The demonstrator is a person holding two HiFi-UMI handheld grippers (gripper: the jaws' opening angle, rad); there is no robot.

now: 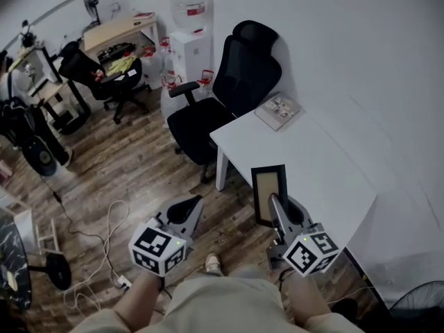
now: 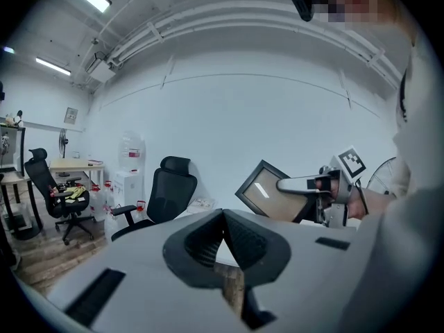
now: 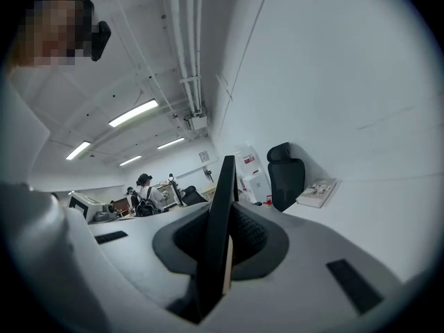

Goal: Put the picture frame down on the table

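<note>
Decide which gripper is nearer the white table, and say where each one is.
Right. The right gripper, shut on the picture frame, hangs at the near edge of the table; the left gripper is over the wooden floor, off to the left, apart from it.

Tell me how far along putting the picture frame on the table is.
Done: the picture frame is picked up, clamped edge-on in the right tongs. In hand: it's held upright in the air at the white table's near edge. Left: set it down and release. The left tongs are shut, empty.
</note>
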